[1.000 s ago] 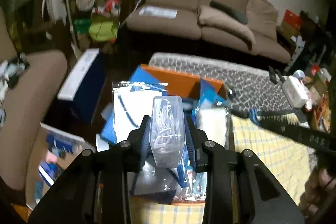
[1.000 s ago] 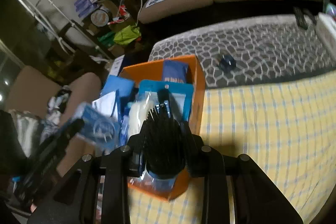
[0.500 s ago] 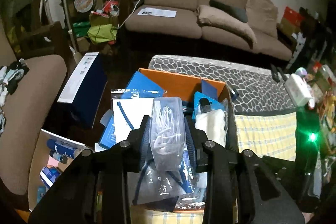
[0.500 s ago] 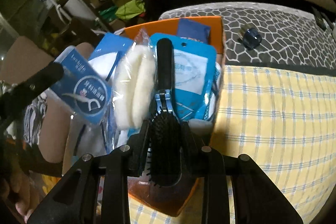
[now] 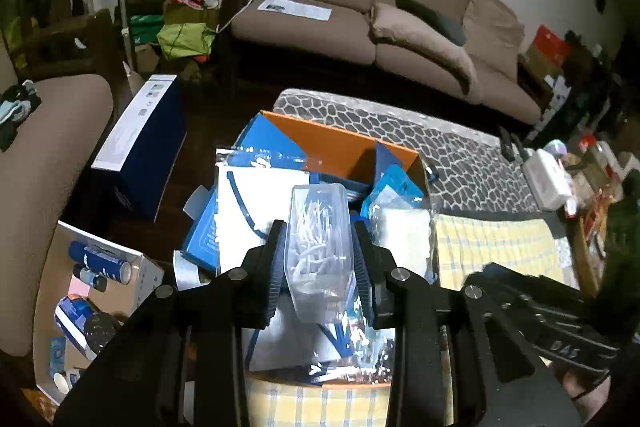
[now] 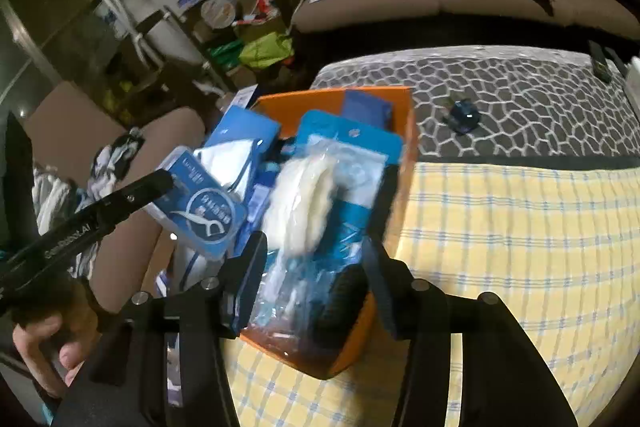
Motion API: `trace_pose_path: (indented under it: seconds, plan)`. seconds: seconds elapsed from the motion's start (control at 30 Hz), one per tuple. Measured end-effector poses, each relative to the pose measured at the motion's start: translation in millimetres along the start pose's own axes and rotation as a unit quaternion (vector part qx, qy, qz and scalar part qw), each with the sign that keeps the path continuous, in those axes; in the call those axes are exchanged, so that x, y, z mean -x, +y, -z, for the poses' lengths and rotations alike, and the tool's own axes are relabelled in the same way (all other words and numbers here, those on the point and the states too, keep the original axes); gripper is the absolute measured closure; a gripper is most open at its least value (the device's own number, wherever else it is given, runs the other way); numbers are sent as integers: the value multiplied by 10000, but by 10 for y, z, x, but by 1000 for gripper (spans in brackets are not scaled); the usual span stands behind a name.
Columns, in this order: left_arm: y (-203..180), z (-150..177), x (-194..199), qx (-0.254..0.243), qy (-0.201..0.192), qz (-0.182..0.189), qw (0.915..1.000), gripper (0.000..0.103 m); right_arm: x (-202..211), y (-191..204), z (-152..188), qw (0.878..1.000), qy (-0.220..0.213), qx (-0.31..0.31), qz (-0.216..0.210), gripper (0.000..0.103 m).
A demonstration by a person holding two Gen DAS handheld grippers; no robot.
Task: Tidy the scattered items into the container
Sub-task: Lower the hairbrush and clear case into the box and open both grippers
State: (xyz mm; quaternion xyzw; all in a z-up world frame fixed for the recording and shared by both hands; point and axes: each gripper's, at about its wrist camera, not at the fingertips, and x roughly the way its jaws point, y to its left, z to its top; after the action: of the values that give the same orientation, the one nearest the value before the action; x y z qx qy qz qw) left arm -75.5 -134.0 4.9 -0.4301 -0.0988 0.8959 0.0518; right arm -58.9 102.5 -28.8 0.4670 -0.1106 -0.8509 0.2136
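An orange box point(image 5: 336, 147) point(image 6: 408, 147), crammed with blue and white packets, stands on a yellow checked cloth. My left gripper point(image 5: 320, 231) is shut on a clear box of white floss picks point(image 5: 318, 247) and holds it over the packets. Its blue label point(image 6: 200, 203) shows in the right wrist view. My right gripper point(image 6: 314, 243) hangs over the box's near corner with its jaws opening. A black hairbrush point(image 6: 344, 293) lies blurred between them on the packets, and the pads stand off it. A small blue object point(image 6: 462, 117) sits on the grey patterned mat.
A brown sofa point(image 5: 360, 19) runs along the back wall. Left of the table stand a dark blue carton point(image 5: 140, 143) and an open cardboard box of cans point(image 5: 92, 287). A white device point(image 5: 550, 183) and clutter sit at the right. A hand point(image 6: 44, 347) grips the left tool.
The right gripper's jaws have spread apart and the hairbrush has slipped out of their grip onto the packets in the orange box. The left gripper still holds the floss pick box in place.
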Motion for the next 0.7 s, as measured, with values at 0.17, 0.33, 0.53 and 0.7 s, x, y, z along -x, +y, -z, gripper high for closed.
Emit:
trace_pose_path:
  seconds: [0.17,0.33,0.53,0.7]
  plan:
    - [-23,-97,-270,131,-242,-7,9996,66,13,-178,-12,9996,-9,-288,47,50]
    - [-16,-78,-558,323,-27,-183,9993,58,36,-223,-21,9997,7,-217,139,50]
    - [-3,-129,-287,324,-278,431,9982,26,87,-284,-22,9997,-18,-198,151,50]
    - [198,-159,-76,502,-390,540,9965,26,132,-346,2,9995,-11,-256,191,50]
